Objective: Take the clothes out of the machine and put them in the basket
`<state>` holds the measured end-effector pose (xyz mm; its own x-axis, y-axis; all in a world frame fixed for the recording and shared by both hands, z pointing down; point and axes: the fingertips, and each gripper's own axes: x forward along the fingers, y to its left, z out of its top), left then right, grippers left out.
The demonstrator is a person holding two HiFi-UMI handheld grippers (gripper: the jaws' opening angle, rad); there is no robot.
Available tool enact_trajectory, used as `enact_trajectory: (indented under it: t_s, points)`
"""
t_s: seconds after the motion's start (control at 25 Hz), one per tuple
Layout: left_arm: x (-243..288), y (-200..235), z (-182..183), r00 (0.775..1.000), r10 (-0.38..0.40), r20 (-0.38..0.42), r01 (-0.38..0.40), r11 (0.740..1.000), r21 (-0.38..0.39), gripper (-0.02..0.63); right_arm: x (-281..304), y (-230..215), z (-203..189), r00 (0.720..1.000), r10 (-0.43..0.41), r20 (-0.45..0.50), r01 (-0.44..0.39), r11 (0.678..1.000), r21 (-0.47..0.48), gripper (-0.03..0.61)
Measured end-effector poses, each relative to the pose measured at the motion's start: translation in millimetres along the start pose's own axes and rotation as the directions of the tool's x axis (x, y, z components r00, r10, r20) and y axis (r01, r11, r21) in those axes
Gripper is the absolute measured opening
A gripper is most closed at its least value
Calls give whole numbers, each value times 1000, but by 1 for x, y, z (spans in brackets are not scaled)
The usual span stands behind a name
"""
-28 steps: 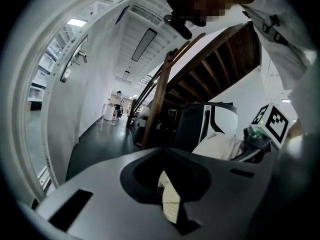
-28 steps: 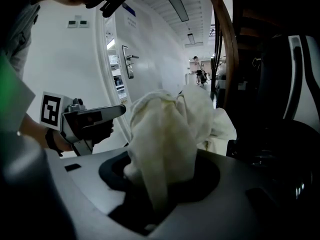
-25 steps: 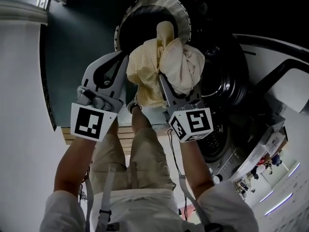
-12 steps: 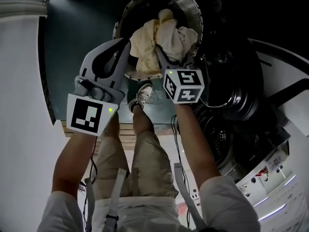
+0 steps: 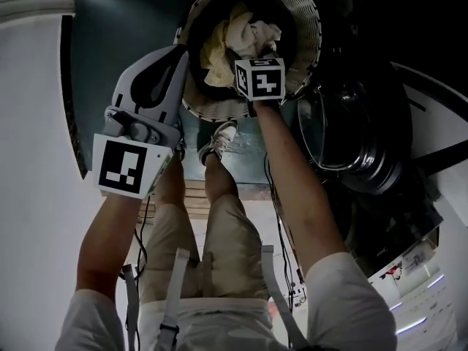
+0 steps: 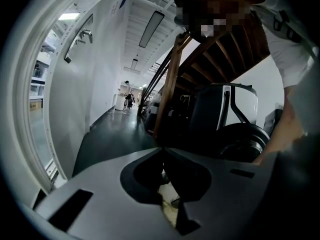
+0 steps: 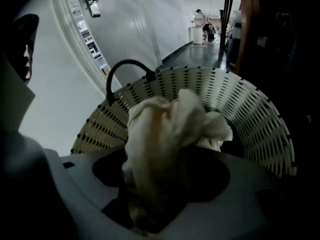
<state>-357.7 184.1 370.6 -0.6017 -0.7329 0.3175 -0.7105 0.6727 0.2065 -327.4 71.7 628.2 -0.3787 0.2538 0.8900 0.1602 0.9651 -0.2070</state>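
Now the drop-off is in hand: the right gripper (image 7: 159, 186) sits inside the slotted white laundry basket (image 7: 250, 119). Its jaws have just been opening, with the cream cloth bundle (image 7: 170, 129) loose between them. The left gripper (image 6: 162, 153), jaws together and empty, hangs beside the rim. Next, the right gripper probably needs to lift clear without snagging the cloth.

In the head view, the right gripper (image 7: 159, 156) hides its jaws from me behind its own marker cube (image 5: 260, 79). Its own view shows them apart, having just been opening, with the cloth (image 7: 167, 124) between them; the cloth's lower end is lost in blur and shadow. The basket (image 5: 307, 28) has its far rim cut off by the head view's top edge. Behind the closed jaws of the left gripper (image 6: 162, 151) sits a pale scrap (image 6: 167, 211) I can't identify. The figures (image 6: 127, 98) far down the corridor are too small to make out.
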Motion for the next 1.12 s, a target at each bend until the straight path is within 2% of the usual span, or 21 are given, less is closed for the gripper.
enact_trajectory:
  t_s: [0.08, 0.28, 0.48, 0.52, 0.68, 0.76, 0.84, 1.0, 1.12]
  points:
    - [1, 0, -2, 1000, 6, 2, -6, 1000, -7, 14, 9, -2, -5, 999, 10, -52, -11, 1000, -15, 366]
    - [-1, -6, 1, 1000, 2, -7, -2, 1000, -20, 14, 2, 0, 15, 1000, -4, -27, 2, 998, -60, 370]
    - [-9, -12, 21, 1000, -1, -8, 1, 1000, -7, 14, -26, 11, 28, 999, 33, 8, -33, 999, -26, 365]
    - [-11, -12, 28, 1000, 1, -1, -1, 1000, 0, 14, -36, 13, 31, 999, 39, 19, -39, 999, -21, 337]
    - [-19, -18, 72, 999, 10, 37, -10, 1000, 8, 14, -90, 18, 54, 991, 32, 129, -32, 999, 1, 119]
    - [-25, -28, 97, 998, 4, 57, -4, 1000, 4, 14, -122, 21, 67, 983, 12, 185, -12, 1000, 0, 47]
    - [-30, -35, 121, 996, -2, 88, 1, 1000, 10, 14, -152, 25, 81, 975, 12, 223, -12, 1000, 0, 15]
    - [-43, -49, 171, 990, -19, 139, 16, 1000, 18, 14, -219, 30, 114, 961, 18, 276, -19, 1000, -1, 14]
    - [-60, -64, 209, 986, -20, 165, 15, 999, 30, 14, -279, 33, 137, 940, 18, 340, -17, 1000, -6, 14]
